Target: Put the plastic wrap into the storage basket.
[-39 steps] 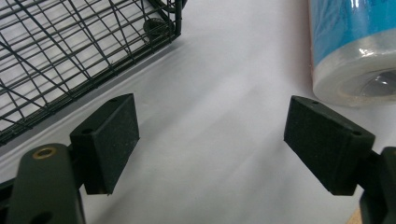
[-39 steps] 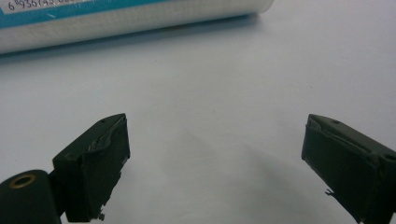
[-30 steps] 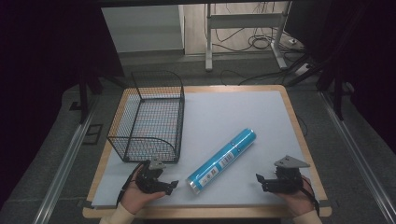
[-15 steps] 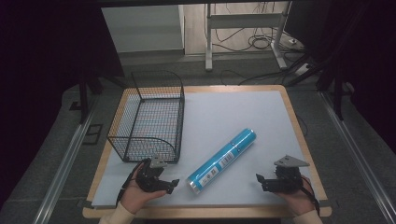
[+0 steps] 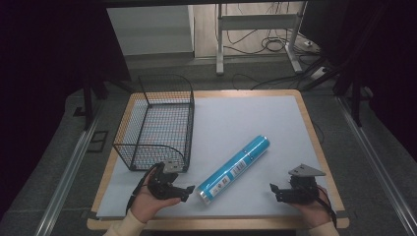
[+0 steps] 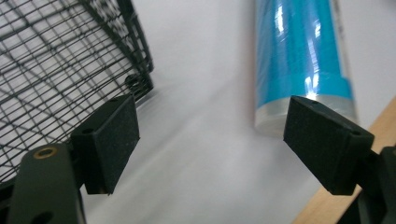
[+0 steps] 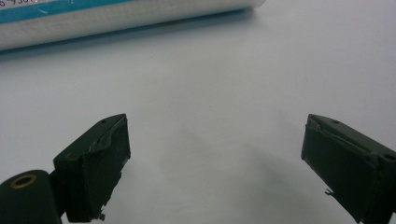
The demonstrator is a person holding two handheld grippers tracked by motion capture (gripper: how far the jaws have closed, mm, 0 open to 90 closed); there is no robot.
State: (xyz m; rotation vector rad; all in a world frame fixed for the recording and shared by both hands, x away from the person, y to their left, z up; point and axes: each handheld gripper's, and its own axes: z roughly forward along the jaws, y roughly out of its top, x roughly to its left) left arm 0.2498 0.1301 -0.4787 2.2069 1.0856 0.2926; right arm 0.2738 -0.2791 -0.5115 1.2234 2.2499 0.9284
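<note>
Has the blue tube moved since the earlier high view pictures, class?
No. The blue tube lies at the same slant right of the wire basket, its near end equally close to the table's front edge.

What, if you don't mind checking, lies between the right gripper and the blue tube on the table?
Nothing: in the right gripper view, bare white table surface runs from the open right gripper to the blue tube. The high view agrees.

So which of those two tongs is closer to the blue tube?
The left tongs. Their tips sit right beside the near end of the blue tube, without touching it. The right tongs rest farther off, with bare white table between them and the tube.
</note>
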